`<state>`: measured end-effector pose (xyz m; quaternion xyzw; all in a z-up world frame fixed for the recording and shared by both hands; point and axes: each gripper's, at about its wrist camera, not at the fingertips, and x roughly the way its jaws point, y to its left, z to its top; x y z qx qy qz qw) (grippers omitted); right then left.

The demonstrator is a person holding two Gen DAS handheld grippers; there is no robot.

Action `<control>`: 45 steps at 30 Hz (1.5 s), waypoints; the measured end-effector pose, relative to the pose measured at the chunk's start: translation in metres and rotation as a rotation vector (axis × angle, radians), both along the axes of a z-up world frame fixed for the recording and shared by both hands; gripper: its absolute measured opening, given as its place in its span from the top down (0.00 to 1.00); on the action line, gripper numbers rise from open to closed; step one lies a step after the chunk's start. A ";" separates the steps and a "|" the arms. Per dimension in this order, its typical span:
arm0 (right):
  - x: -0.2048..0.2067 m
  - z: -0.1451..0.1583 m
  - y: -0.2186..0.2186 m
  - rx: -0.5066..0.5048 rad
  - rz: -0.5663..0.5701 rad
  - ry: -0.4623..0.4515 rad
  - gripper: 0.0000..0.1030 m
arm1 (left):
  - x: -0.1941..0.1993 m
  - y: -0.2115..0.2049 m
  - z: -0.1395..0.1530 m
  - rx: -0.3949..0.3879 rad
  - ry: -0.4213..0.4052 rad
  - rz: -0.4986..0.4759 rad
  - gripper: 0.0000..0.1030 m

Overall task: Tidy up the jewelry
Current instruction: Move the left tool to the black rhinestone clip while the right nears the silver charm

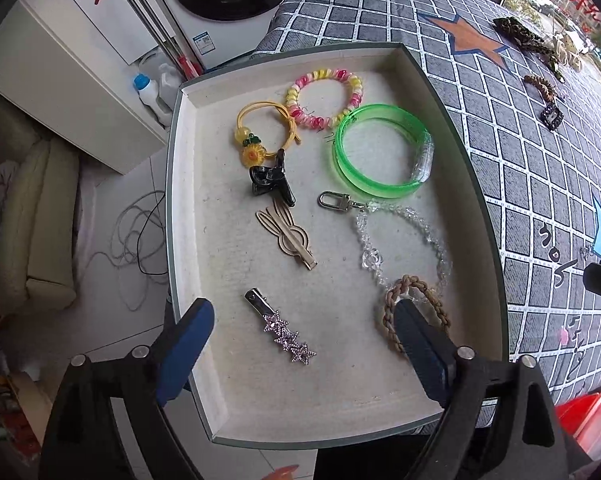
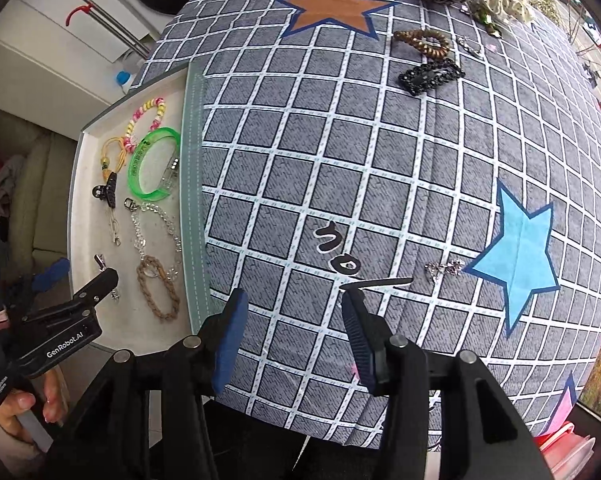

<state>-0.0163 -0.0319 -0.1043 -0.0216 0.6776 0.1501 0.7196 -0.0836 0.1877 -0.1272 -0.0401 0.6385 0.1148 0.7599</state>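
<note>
Left hand-held gripper: jaws spread wide, empty, over the tray's near end.
Right hand-held gripper: jaws wide, empty, above the checked cloth on the bench.
Tray: holds green bangle, star hair clip, braided band at 5 o'clock.
Loose pieces: black clip at 1 o'clock, silver trinket beside the blue star.

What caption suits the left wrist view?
Open left gripper above tray holding green bangle and star hair clip.
</note>
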 end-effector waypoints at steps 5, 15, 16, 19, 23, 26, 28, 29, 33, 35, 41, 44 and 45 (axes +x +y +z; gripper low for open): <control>0.000 -0.002 -0.044 -0.007 -0.121 0.007 0.22 | 0.009 -0.020 0.008 -0.001 -0.014 -0.071 0.00; -0.009 -0.016 -0.105 -0.030 -0.266 0.049 0.22 | 0.048 -0.083 0.034 -0.014 -0.040 -0.212 0.00; -0.010 -0.017 -0.109 -0.030 -0.273 0.051 0.22 | 0.052 -0.090 0.035 -0.015 -0.040 -0.222 0.00; -0.012 -0.021 -0.118 -0.029 -0.283 0.051 0.22 | 0.066 -0.110 0.036 -0.026 -0.041 -0.247 0.00; -0.013 -0.022 -0.126 -0.030 -0.283 0.038 0.22 | 0.085 -0.134 0.031 -0.050 -0.030 -0.281 0.00; -0.012 -0.021 -0.128 -0.025 -0.273 0.026 0.22 | 0.098 -0.149 0.028 -0.054 -0.031 -0.314 0.00; -0.010 -0.020 -0.128 -0.022 -0.259 0.016 0.22 | 0.106 -0.157 0.026 -0.057 -0.035 -0.327 0.00; -0.009 -0.020 -0.127 -0.019 -0.252 0.012 0.22 | 0.111 -0.161 0.026 -0.063 -0.039 -0.333 0.00; 0.000 -0.025 -0.120 0.001 -0.226 0.000 0.23 | 0.132 -0.172 0.020 -0.086 -0.044 -0.334 0.00; 0.005 -0.029 -0.116 0.006 -0.216 -0.006 0.22 | 0.144 -0.177 0.017 -0.098 -0.049 -0.331 0.00; 0.021 -0.038 -0.100 0.002 -0.192 -0.049 0.24 | 0.182 -0.196 0.008 -0.109 -0.074 -0.345 0.00; 0.025 -0.041 -0.091 0.002 -0.166 -0.067 0.27 | 0.197 -0.206 0.003 -0.112 -0.090 -0.364 0.00; 0.027 -0.043 -0.088 0.000 -0.157 -0.071 0.29 | 0.202 -0.210 0.002 -0.109 -0.094 -0.374 0.00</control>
